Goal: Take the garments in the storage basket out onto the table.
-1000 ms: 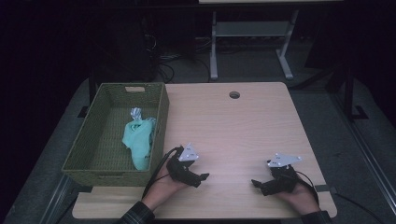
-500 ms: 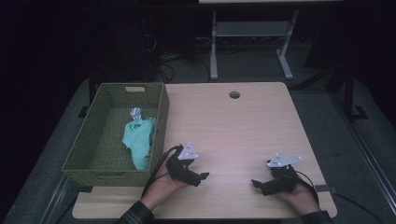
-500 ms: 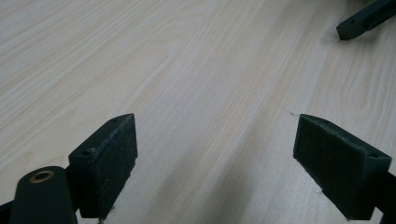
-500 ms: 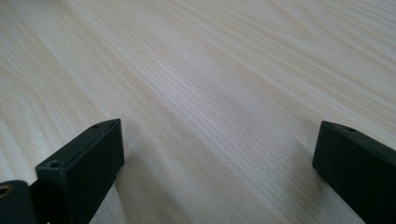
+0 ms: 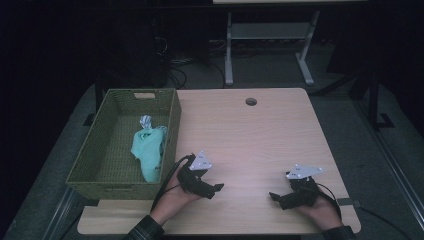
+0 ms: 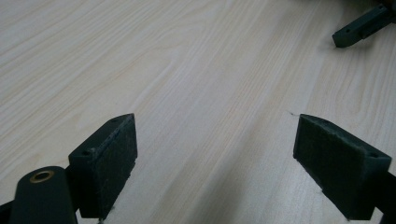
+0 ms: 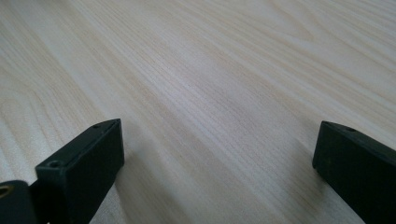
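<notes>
Basically both grippers sit low on the table [image 5: 260,130], near its front edge, each held in a hand. Left gripper [image 5: 212,189] is just right of the basket's front corner, jaws pointing right across the wood; grey plate on top, cable looping back along the hand. In the left gripper view its jaws stand wide apart, released, only bare wood grain between the pads [image 6: 112,154]. Nothing gripped. That view also catches a dark jaw tip of the other gripper at the top right corner, well apart.

Right gripper [image 5: 279,197] is near the table's front right, jaws pointing left toward the left one, grey plate on top, cable trailing off right. In the right gripper view its jaws are spread wide too, released, with bare wood between them. Both grippers are apart from each other with bare table between.

Nearest thing is the cloth [image 5: 147,150], light teal, crumpled, lying inside the basket [image 5: 125,185] toward its right wall, a small white bunched bit at its far end. Cloth is near the left gripper but separated by the basket wall; not touched by either gripper. Basket is green woven, rectangular, on the table's left side, overhanging the left edge a bit. A round hole [image 5: 251,101] sits near the table's far edge.
</notes>
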